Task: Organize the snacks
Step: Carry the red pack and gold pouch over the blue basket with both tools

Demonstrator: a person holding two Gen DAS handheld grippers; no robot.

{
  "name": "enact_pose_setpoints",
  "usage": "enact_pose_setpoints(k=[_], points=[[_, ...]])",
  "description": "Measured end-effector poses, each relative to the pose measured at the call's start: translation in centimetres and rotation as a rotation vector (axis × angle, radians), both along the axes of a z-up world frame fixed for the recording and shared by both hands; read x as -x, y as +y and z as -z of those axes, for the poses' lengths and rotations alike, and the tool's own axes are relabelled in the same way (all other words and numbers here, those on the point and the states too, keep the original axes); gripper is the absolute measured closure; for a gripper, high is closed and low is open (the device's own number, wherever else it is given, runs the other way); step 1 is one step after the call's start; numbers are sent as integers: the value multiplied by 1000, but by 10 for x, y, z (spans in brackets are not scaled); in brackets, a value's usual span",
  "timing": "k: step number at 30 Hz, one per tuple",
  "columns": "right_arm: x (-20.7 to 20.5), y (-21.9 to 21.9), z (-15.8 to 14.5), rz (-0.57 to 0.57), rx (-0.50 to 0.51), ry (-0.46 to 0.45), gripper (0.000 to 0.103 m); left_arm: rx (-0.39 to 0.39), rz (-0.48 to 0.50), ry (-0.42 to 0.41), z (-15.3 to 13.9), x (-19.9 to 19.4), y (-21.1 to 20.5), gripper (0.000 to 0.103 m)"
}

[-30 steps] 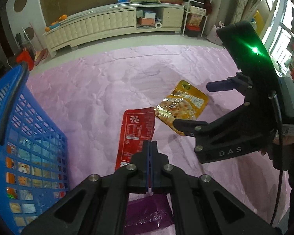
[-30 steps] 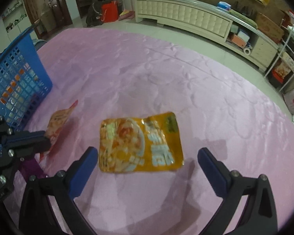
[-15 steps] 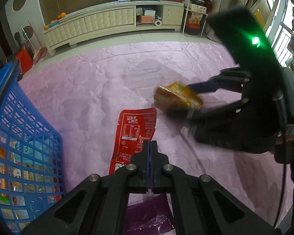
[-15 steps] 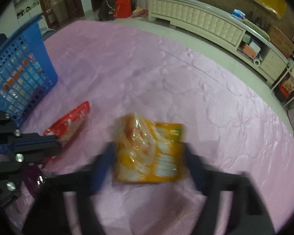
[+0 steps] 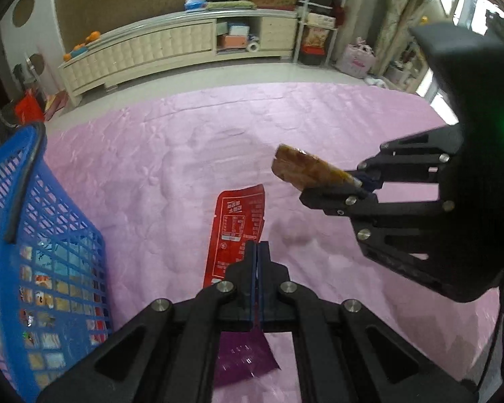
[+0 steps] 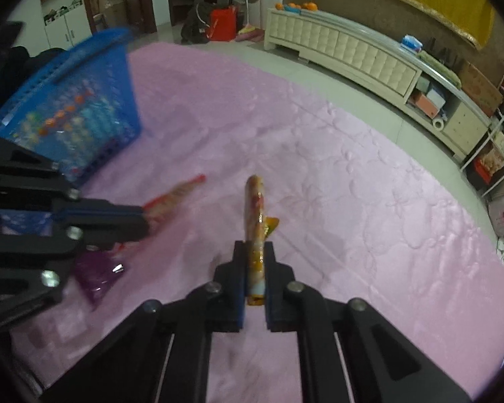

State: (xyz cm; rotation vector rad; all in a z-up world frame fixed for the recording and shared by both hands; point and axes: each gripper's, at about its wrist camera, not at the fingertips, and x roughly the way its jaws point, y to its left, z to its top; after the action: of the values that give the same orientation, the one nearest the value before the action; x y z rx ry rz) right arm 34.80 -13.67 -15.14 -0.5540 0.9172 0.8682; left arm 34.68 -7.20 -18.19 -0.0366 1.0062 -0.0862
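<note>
My right gripper point(image 6: 254, 252) is shut on a yellow snack packet point(image 6: 256, 221) and holds it edge-on above the pink cloth; the packet also shows in the left wrist view point(image 5: 307, 168). My left gripper point(image 5: 258, 255) is shut and empty, over the near end of a red snack packet point(image 5: 238, 225) lying flat. A purple packet point(image 5: 243, 357) lies under the left gripper. A blue basket point(image 5: 27, 252) holding several snacks stands at the left; it also shows in the right wrist view point(image 6: 74, 114).
A pink quilted cloth point(image 5: 171, 168) covers the surface. A long cream cabinet point(image 5: 171, 50) stands along the far wall, with shelves point(image 5: 319, 23) and bags to its right.
My right gripper has closed on the yellow packet and lifted it off the cloth, turning it edge-on. The left gripper has stayed shut over the red packet.
</note>
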Motion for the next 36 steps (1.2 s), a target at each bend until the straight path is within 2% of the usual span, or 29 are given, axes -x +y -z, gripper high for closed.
enact_pose_setpoints(k=[1,16,23,27,36], points=[[5,-2,-7,19,2,-33,92,-3,13,-6,-5,4,-2,103],[108,-15,-90,-14,-22,-129,92,-17,110,-120,-81,77,-9,103],[146,-10,-127,11,-37,-165,92,16,116,-177,-116,112,13,103],[167,4,-146,11,-49,-186,91,7,119,-205,-129,136,29,103],[191,52,-164,-1,-72,-196,91,4,93,-238,-155,163,86,103]])
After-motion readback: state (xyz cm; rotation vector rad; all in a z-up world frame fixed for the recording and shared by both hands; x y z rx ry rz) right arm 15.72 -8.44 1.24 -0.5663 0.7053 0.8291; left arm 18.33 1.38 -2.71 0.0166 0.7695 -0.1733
